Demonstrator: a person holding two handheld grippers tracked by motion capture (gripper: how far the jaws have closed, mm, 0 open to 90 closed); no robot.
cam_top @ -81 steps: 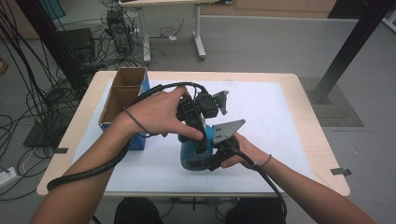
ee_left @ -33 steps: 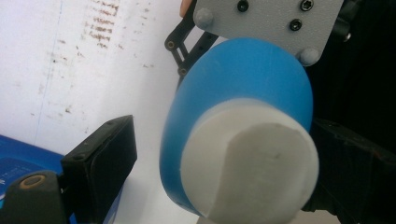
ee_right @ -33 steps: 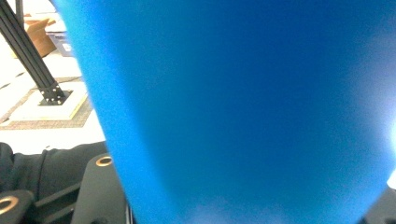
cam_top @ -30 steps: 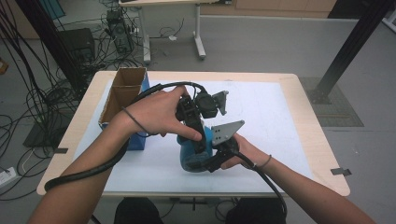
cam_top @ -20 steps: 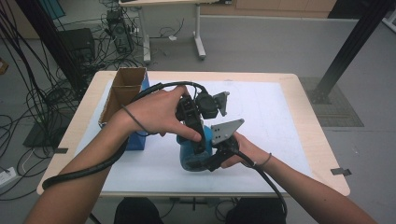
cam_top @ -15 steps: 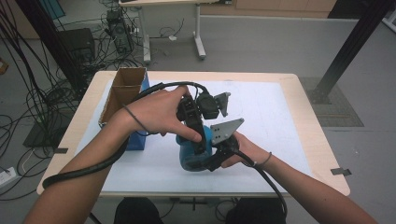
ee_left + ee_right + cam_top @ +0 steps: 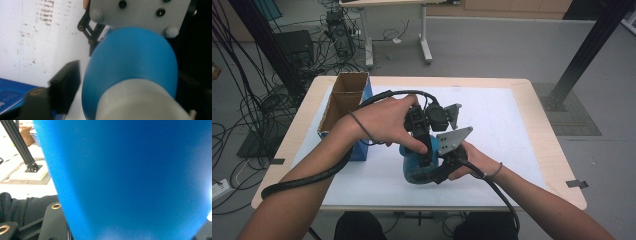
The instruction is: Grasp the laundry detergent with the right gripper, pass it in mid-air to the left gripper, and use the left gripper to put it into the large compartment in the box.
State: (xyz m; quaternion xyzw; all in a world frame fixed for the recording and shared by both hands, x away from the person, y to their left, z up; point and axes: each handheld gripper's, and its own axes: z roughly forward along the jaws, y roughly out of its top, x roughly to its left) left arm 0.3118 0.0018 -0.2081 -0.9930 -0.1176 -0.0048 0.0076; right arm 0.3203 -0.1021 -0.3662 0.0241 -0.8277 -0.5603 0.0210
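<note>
two tongs on one blue bottle

while the person leans over the table (image 7: 512, 115), both hands meet near its middle, over the white mat (image 7: 507, 125). there a blue bottle (image 7: 414, 167) is held just above the mat, between the two hands. in the left gripper view the bottle (image 7: 130, 62) looks big and round, with a white cap (image 7: 135, 102) close to the camera.

the right tongs (image 7: 439, 167) come in from the person's side and pinch the blue bottle. in the right gripper view the blue side of the bottle (image 7: 130, 175) sits right between the black jaws, very close. the right hand (image 7: 472, 160) is wrapped around the handle.

the left tongs (image 7: 424, 150) come from above and point down at the bottle. their jaws have just been closing, with the cap end of the bottle between them. in the left gripper view one black jaw stands just beside the cap, and i cannot tell if it presses on it yet. the left hand (image 7: 384, 122) is on top of the gripper, and a thick black cable (image 7: 312, 175) runs back along the arm.

an open cardboard box (image 7: 344, 100) stands upright at the left side of the table, near the left arm. its bottom part is blue.
</note>
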